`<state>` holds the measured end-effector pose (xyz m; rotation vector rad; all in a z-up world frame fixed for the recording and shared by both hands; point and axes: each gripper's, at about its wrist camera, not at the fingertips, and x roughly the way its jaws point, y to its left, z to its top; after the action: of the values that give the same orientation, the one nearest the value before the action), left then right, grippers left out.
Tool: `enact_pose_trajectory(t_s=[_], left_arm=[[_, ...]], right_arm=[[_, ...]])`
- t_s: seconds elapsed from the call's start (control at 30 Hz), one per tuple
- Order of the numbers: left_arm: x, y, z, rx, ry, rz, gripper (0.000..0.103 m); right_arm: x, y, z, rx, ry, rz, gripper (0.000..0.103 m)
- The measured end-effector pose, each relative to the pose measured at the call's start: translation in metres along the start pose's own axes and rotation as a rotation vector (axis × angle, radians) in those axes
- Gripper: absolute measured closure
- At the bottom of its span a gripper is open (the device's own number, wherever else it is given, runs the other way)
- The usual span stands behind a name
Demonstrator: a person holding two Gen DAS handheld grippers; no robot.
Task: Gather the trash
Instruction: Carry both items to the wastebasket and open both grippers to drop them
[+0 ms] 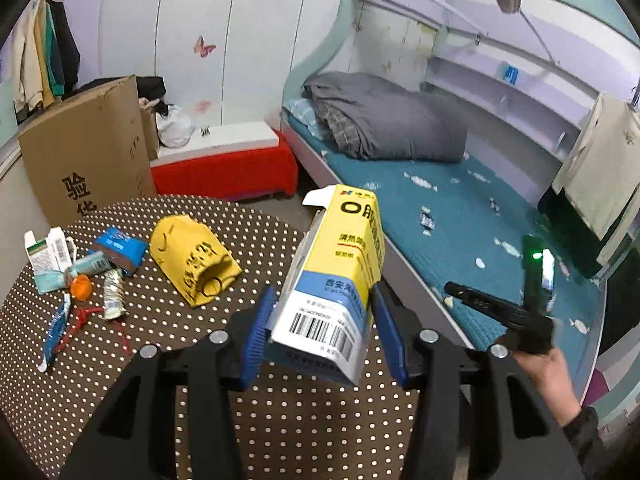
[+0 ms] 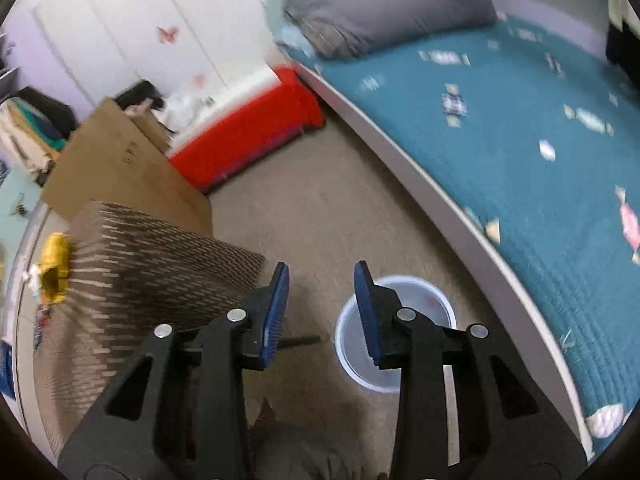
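1. A yellow, blue and white carton [image 1: 334,280] is clamped upright between the left gripper [image 1: 320,332] jaws, lifted above the polka-dot desk [image 1: 280,420], seemingly for carrying to disposal.
2. More trash [image 1: 100,268] lies on the desk's left side.
3. The right gripper [image 2: 320,308], jaws apart and empty, hangs over a white bin [image 2: 424,300] on the floor beside the bed [image 2: 520,160].

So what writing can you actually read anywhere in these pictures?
"验" over a cut-off character: cardboard box.
"0", "清热", "西安", plus a barcode: yellow-and-blue carton in the left tool.
Crumpled yellow bag: black print, unreadable.
Small wrappers: too small.
Right wrist view: nothing legible.
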<state>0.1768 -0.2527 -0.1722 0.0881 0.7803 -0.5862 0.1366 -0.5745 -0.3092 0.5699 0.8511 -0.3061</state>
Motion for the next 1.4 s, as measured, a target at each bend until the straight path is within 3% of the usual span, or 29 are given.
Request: enact_pose_trajectory(t_s=[0.07,0.1,0.13,0.3,0.5,0.7,0.93,0.97,1.0,1.1,1.13,1.17,1.27,1.33,1.4], left_arm=[[0.007,-0.004,-0.001,0.014,0.013,0.0,0.055],[0.007,-0.005,-0.001,0.02,0.015,0.001,0.055],[0.011,-0.008,0.0,0.029,0.021,-0.001,0.055],[0.03,-0.036,0.005,0.079,0.049,-0.037,0.055],[0.074,-0.087,0.01,0.128,0.127,-0.104,0.055],[0.143,-0.14,0.002,0.173,0.273,-0.128,0.055],[0.221,-0.172,-0.017,0.2,0.472,-0.073,0.054],[0.225,-0.174,-0.013,0.194,0.462,-0.093,0.05],[0.233,-0.177,-0.012,0.211,0.47,-0.066,0.05],[0.257,-0.186,-0.014,0.225,0.538,-0.054,0.037],[0.263,-0.188,-0.015,0.231,0.554,-0.037,0.02],[0.27,-0.189,-0.016,0.238,0.574,-0.016,0.011],[0.278,-0.184,-0.02,0.22,0.62,-0.029,0.011],[0.274,-0.18,-0.018,0.217,0.614,0.022,0.011],[0.264,-0.179,-0.016,0.201,0.591,0.002,0.011]], right_arm=[[0.013,-0.014,-0.008,0.042,0.033,-0.004,0.068],[0.012,-0.019,-0.013,0.057,0.032,-0.008,0.051],[0.011,-0.023,-0.015,0.065,0.028,-0.011,0.025],[-0.015,-0.038,-0.026,0.132,-0.038,-0.014,0.011],[-0.063,-0.063,-0.025,0.203,-0.145,-0.011,0.009],[-0.103,-0.094,-0.024,0.249,-0.214,-0.016,0.008],[-0.121,-0.124,-0.039,0.3,-0.218,-0.041,0.008],[-0.123,-0.126,-0.041,0.306,-0.219,-0.04,0.008],[-0.124,-0.129,-0.044,0.312,-0.22,-0.037,0.008],[-0.126,-0.133,-0.048,0.321,-0.219,-0.043,0.008],[-0.127,-0.135,-0.05,0.327,-0.218,-0.039,0.008],[-0.128,-0.135,-0.051,0.33,-0.219,-0.04,0.008],[-0.13,-0.133,-0.053,0.323,-0.221,-0.039,0.008],[-0.131,-0.131,-0.053,0.324,-0.224,-0.043,0.007],[-0.133,-0.129,-0.053,0.333,-0.234,-0.056,0.006]])
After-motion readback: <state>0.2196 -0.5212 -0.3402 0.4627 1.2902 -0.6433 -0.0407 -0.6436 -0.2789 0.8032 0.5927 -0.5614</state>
